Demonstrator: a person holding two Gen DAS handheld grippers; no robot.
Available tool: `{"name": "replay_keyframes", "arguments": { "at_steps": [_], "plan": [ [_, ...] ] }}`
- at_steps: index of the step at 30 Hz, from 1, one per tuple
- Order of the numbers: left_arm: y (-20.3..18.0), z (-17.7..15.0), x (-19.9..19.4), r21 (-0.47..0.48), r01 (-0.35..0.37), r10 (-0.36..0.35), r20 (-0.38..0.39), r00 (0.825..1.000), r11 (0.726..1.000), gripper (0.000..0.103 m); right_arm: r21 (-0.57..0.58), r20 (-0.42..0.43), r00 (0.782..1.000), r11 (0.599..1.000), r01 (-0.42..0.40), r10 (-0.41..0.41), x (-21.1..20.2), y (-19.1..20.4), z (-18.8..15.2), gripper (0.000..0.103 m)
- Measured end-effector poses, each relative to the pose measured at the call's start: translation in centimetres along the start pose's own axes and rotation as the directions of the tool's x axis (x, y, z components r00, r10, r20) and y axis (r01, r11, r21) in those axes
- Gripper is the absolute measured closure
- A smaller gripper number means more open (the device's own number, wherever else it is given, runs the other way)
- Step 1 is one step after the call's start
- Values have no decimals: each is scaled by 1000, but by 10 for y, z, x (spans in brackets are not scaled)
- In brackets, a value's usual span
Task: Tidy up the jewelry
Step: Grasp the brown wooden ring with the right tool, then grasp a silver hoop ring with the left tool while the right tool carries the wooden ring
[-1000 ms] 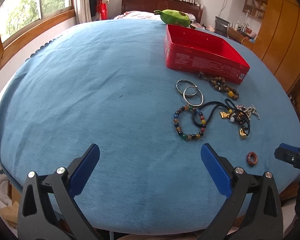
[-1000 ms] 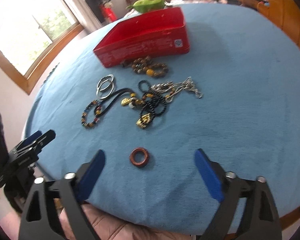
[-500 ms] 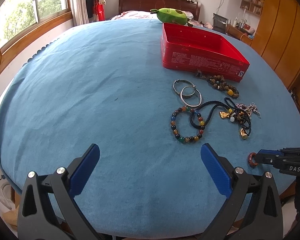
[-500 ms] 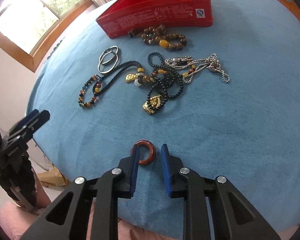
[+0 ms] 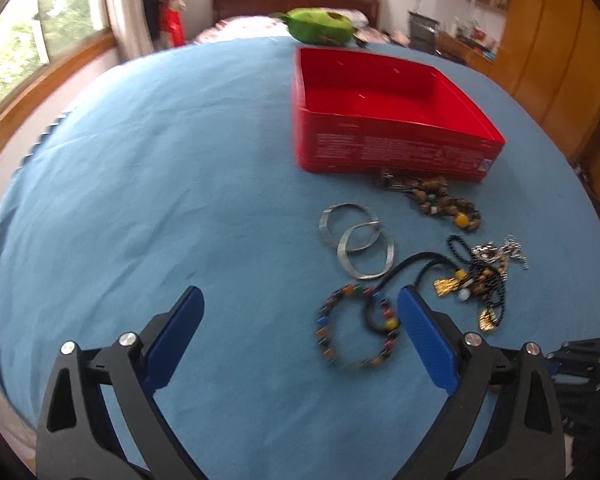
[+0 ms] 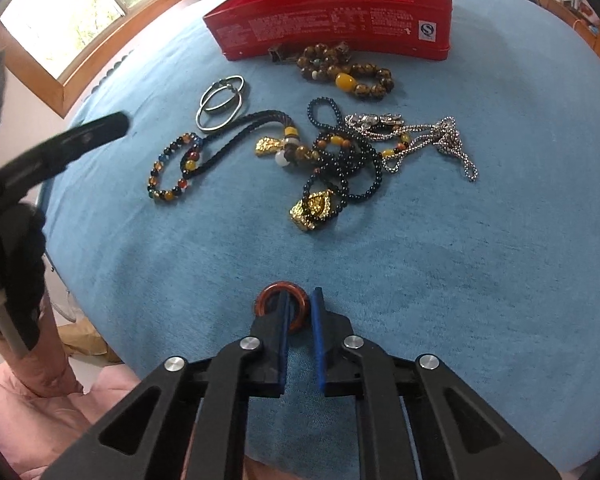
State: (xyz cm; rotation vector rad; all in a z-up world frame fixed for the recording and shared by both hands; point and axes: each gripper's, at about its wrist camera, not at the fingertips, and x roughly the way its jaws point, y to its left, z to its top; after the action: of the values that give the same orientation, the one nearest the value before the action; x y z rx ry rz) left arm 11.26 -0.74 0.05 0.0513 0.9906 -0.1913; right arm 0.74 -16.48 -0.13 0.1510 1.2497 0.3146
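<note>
My right gripper (image 6: 300, 312) is shut on a small brown-red ring (image 6: 274, 294), pinching its right side just above the blue cloth. Beyond it lies a pile of jewelry: a multicoloured bead bracelet (image 6: 172, 172), two silver bangles (image 6: 220, 102), black bead strands with gold pendants (image 6: 332, 176), a silver chain (image 6: 432, 138) and a brown bead bracelet (image 6: 352, 72). The open red tin (image 5: 384, 120) stands behind them, empty. My left gripper (image 5: 300, 320) is open and empty, hovering beside the bead bracelet (image 5: 356, 332).
The blue cloth (image 5: 140, 200) covers a round table whose near edge drops off just behind both grippers. A green plush toy (image 5: 320, 30) lies beyond the tin. Wooden cabinets (image 5: 560, 60) stand on the right, a window (image 5: 40, 60) on the left.
My right gripper closed on the brown-red ring and holds it. My left gripper moved forward and right, toward the bead bracelet and the tin.
</note>
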Motion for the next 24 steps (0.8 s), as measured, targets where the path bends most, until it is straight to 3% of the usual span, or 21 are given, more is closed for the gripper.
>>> {"name": "replay_keyframes", "arguments": {
  "at_steps": [2,5,9,13,18,21,24],
  "plan": [
    [-7,12,10,8,51,-50,-45,998,999,29,9,-2,1000,1000,-11,11,1,-2,2,93],
    [-16,29,24,8,95,-94,-94,991,995,31,19,-3,1000,1000,-22,23,1,-5,3,93],
    [-25,41,40,24,64,-61,-124,990,998,37,18,-2,1000,1000,-20,20,1,-5,4,93],
    [-23,44,56,13,58,-55,-163,985,998,48,20,-2,1000,1000,-22,23,2,-6,5,93],
    [-22,40,77,-19,114,-116,-239,964,993,62,19,0,1000,1000,-20,20,2,-6,8,93],
    [-26,41,82,-19,116,-117,-234,965,993,64,22,2,1000,1000,-21,21,2,-7,7,93],
    [-29,42,84,-27,105,-108,-232,967,994,74,23,2,1000,1000,-21,21,1,-7,7,93]
  ]
}}
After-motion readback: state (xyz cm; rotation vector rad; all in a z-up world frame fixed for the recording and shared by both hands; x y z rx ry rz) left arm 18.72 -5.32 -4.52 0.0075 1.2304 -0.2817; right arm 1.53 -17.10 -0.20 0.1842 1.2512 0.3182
